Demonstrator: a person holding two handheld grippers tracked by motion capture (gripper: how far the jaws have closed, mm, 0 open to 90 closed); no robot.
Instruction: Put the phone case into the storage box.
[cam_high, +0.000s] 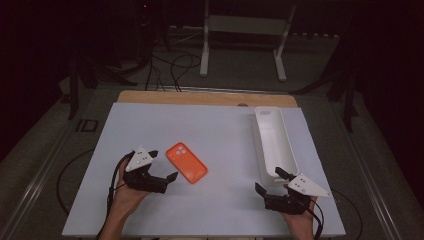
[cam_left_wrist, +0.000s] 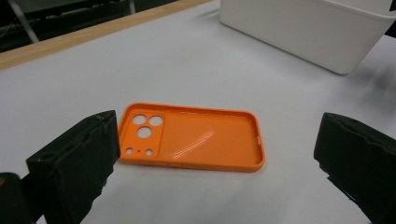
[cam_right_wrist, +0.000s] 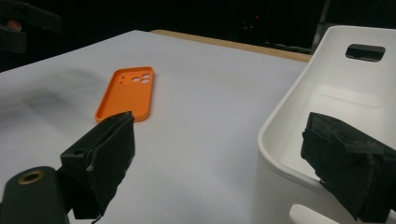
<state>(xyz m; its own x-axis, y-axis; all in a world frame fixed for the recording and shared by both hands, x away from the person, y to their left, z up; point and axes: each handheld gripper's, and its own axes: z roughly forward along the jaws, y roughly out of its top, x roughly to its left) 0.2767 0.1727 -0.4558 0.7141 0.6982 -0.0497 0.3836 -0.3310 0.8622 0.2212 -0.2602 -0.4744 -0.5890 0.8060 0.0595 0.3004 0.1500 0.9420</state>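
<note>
An orange phone case (cam_high: 186, 162) lies flat on the white table, hollow side up, camera holes toward the far left. In the left gripper view the phone case (cam_left_wrist: 191, 137) sits just ahead between the spread jaws. My left gripper (cam_high: 163, 165) is open, just left of the case, empty. The right gripper (cam_high: 268, 180) is open too, at the near end of a long white bin (cam_high: 274, 140). In the right gripper view the phone case (cam_right_wrist: 127, 94) lies far left and the bin (cam_right_wrist: 299, 121) rim crosses between the jaws.
The white table surface (cam_high: 215, 125) has a wooden strip (cam_high: 200, 97) along its far edge. Beyond it stand a white frame's legs (cam_high: 204, 50) and cables on a dark floor. The bin is empty inside with a handle slot (cam_right_wrist: 365, 52).
</note>
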